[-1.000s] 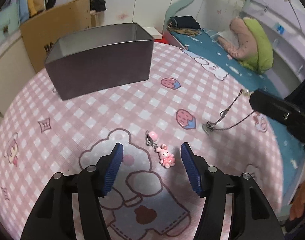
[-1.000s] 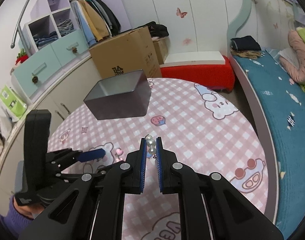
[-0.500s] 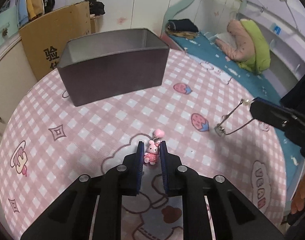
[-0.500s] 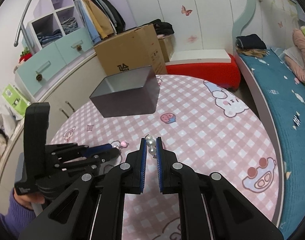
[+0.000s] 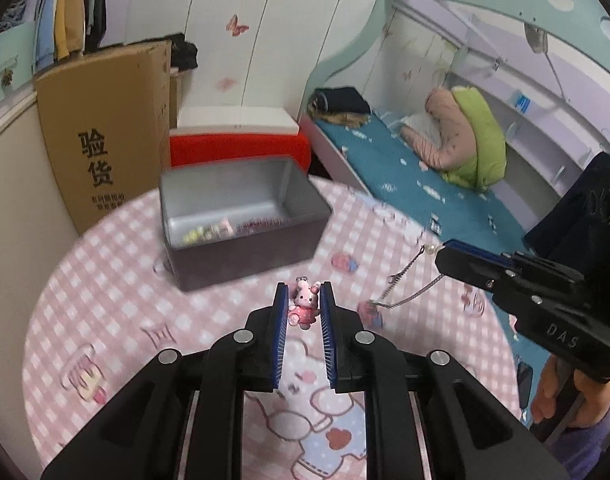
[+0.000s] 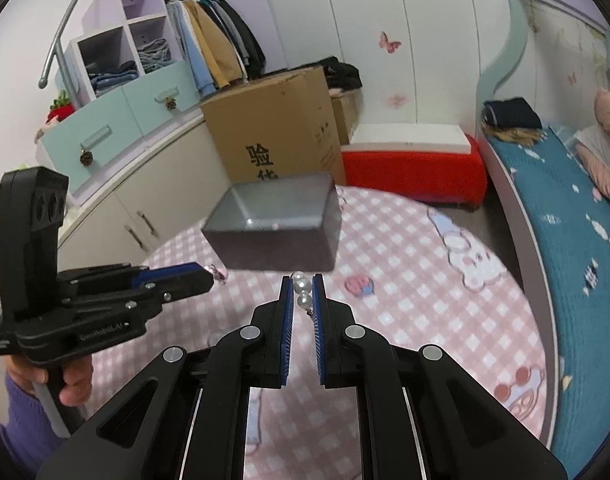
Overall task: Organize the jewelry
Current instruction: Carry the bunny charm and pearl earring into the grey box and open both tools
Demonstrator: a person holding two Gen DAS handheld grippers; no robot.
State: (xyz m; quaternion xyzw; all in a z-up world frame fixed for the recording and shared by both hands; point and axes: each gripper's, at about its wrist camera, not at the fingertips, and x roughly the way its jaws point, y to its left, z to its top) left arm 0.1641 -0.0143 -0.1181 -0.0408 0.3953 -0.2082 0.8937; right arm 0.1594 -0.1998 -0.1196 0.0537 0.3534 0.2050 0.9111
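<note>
We lift a pink bunny charm [image 5: 303, 306] clenched in our left tool [image 5: 302, 305] and a pearl-ended silver chain [image 6: 303, 293] gripped in the right tool [image 6: 303, 294], bound for the open grey metal tin [image 5: 241, 216] at the bench's [image 5: 105, 280] far side.

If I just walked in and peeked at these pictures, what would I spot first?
Probably the little pink bunny charm pinched in the left tongs, held up above the pink checked tablecloth. Next, the white pearls squeezed in the right tongs, with their chain dangling below. Behind both sits the open grey tin box with some trinkets already inside.
</note>
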